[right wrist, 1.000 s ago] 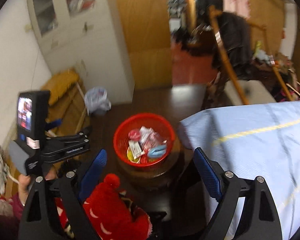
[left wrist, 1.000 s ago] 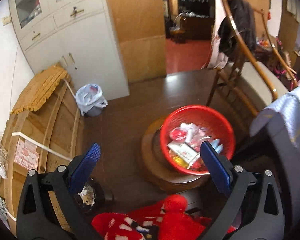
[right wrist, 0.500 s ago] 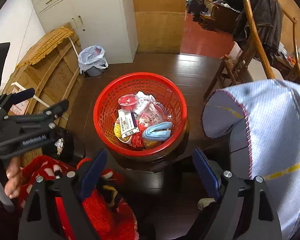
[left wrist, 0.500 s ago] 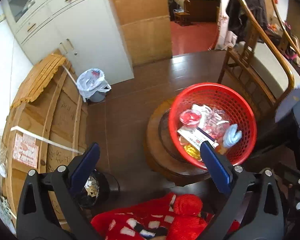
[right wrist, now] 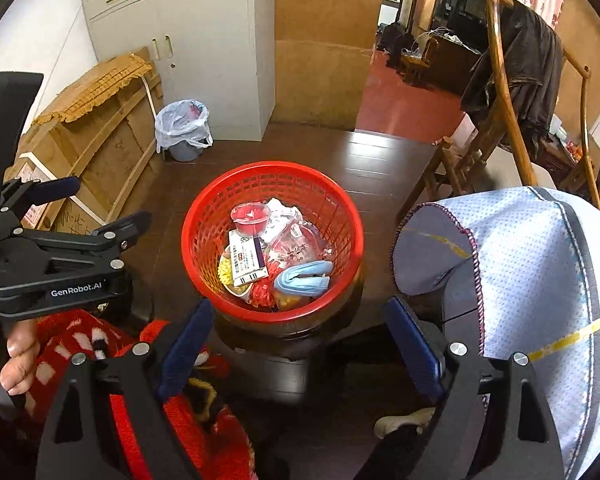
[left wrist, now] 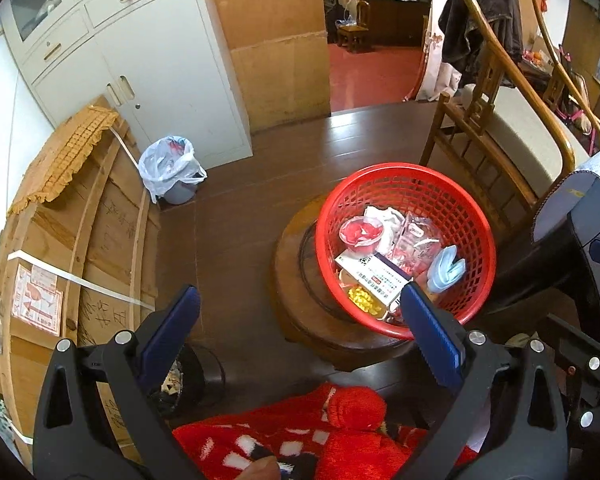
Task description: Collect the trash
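A red mesh basket [left wrist: 412,184] [right wrist: 204,220] stands on a round dark wooden stool [left wrist: 296,300]. It holds trash: a red cup [right wrist: 251,216], a white box [right wrist: 246,260], a blue face mask [right wrist: 302,278] and wrappers. My left gripper [left wrist: 300,312] is open and empty, above the floor, left of and nearer than the basket. My right gripper [right wrist: 300,320] is open and empty, just in front of the basket. The left gripper also shows in the right wrist view [right wrist: 100,208], left of the basket.
A small bin lined with a white plastic bag [left wrist: 170,170] [right wrist: 182,124] stands by the white cabinet [left wrist: 148,60]. A wooden crate [left wrist: 72,240] lies left. A wooden chair [left wrist: 496,128] and a cloth-covered seat [right wrist: 532,264] stand right. A red knitted garment [left wrist: 300,432] is below.
Both grippers have tilted down and come closer to the basket, which now looks larger. In the right wrist view it has come to the centre. Both jaws stayed open.
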Tool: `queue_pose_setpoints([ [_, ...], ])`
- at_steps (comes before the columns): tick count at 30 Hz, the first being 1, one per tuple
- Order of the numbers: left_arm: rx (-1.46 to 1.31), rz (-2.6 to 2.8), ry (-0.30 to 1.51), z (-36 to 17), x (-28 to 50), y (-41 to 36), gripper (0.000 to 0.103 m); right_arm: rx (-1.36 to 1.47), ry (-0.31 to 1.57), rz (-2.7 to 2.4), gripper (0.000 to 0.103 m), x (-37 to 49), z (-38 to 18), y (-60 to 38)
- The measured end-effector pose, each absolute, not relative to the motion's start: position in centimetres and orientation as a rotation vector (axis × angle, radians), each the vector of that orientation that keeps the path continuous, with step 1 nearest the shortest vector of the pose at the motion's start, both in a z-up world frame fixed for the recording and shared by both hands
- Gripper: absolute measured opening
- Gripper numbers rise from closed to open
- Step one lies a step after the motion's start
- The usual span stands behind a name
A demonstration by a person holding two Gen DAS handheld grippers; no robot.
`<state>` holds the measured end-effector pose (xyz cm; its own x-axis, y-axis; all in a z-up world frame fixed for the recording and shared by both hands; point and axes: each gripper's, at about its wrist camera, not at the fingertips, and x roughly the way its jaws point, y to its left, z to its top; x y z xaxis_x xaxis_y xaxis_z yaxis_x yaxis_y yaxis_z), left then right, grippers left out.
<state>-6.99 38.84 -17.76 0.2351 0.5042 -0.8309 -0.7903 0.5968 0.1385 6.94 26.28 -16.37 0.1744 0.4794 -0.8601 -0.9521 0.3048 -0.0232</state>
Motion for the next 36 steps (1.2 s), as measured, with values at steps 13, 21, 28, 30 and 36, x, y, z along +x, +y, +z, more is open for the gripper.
queue_pose_setpoints([
  [13,-0.33,0.896,1.001,-18.22,-6.53,38.43,0.096,-0.659,0.886,1.115,0.087,7.52,-16.52,26.27],
  [21,-0.33,0.89,1.002,-18.19,-6.54,38.39,0.096,-0.661,0.887,1.112,0.087,7.59,-16.65,26.26],
  [28,-0.343,0.887,1.002,-18.23,-6.57,38.54,0.096,-0.663,0.886,1.108,0.087,7.53,-16.67,26.23],
  [30,-0.344,0.885,1.002,-18.23,-6.57,38.54,0.096,-0.662,0.887,1.106,0.087,7.55,-16.66,26.22],
  [36,-0.345,0.885,1.001,-18.27,-6.64,38.54,0.096,-0.665,0.885,1.106,0.087,7.57,-16.66,26.22],
])
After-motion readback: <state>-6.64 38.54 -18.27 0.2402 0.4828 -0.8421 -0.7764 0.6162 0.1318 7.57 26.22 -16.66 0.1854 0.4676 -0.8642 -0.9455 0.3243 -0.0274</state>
